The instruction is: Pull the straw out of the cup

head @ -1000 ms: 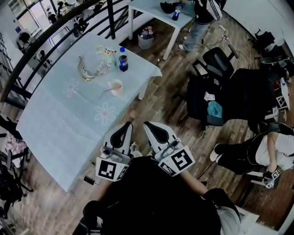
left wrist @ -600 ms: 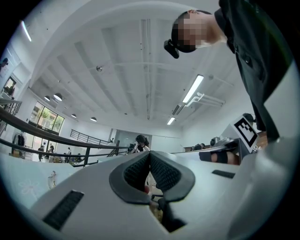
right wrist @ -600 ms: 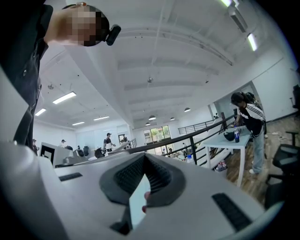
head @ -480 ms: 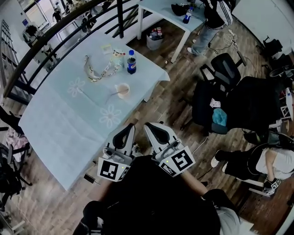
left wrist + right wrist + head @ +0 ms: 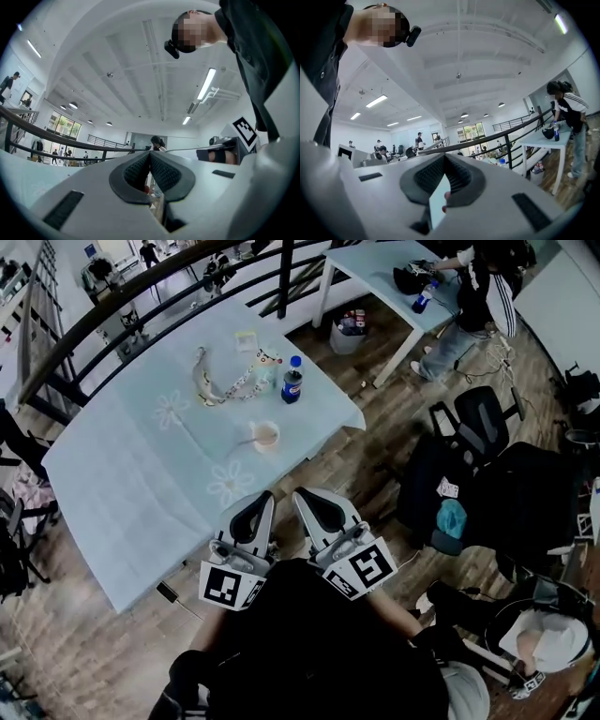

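Pale round cup [image 5: 266, 435] holds a thin straw [image 5: 245, 442]; left gripper [image 5: 263, 496] and right gripper [image 5: 298, 494] jaws pressed together.

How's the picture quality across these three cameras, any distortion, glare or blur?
Head view: strong fisheye curves the railing and table edges; even lighting, the cup small but sharp. Left gripper view: black round vignette, ceiling light glaring white. Right gripper view: same vignette, even light, no motion blur.
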`<action>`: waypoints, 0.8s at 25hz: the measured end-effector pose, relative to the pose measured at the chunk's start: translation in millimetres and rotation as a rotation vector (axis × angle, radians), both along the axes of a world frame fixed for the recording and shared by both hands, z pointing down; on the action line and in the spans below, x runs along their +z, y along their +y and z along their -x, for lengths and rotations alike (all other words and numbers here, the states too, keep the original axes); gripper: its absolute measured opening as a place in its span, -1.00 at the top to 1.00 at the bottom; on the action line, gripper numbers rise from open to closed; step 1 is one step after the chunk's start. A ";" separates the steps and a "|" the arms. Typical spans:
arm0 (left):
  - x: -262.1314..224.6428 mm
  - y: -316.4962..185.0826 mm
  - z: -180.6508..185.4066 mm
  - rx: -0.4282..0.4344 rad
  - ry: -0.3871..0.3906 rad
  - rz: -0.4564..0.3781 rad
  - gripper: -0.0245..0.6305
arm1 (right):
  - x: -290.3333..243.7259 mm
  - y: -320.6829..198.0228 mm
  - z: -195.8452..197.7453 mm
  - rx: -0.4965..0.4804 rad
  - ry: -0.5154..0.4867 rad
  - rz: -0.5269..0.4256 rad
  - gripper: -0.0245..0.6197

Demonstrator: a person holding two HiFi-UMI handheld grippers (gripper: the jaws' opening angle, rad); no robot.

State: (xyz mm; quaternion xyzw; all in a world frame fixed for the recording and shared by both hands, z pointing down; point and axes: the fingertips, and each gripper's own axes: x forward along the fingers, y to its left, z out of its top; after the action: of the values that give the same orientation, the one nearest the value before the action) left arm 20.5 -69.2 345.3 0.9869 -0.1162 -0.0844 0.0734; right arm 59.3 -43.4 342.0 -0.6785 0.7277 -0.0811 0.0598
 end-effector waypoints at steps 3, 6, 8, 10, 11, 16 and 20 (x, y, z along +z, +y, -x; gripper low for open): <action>-0.3 -12.4 -14.3 -0.047 -0.008 0.006 0.88 | -0.3 -15.9 -18.1 -0.044 0.000 0.007 0.90; 8.7 -23.9 -28.7 -0.090 -0.007 0.023 0.88 | 2.6 -30.2 -36.6 -0.087 -0.005 0.018 0.90; 12.7 -32.2 -38.0 -0.124 -0.005 0.026 0.88 | 4.9 -40.0 -47.1 -0.126 -0.005 0.025 0.90; 13.9 -41.4 -45.9 -0.168 -0.018 0.024 0.88 | 7.1 -49.4 -56.7 -0.166 -0.006 0.031 0.90; 12.6 -46.4 -49.4 -0.195 -0.029 0.022 0.88 | 7.8 -53.6 -61.4 -0.187 -0.008 0.034 0.90; 4.7 -62.6 -64.1 -0.341 -0.020 0.020 0.88 | 8.0 -69.0 -83.2 -0.297 -0.022 0.039 0.90; -3.2 -64.1 -75.8 -0.425 -0.002 0.013 0.88 | 11.8 -75.3 -93.0 -0.390 -0.031 0.039 0.90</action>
State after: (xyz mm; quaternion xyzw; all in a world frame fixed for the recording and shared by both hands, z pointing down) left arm 96.4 -133.3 342.1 0.9399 -0.3222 -0.0961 0.0604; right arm 152.3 -118.7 353.8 -0.5242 0.8427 -0.1157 0.0413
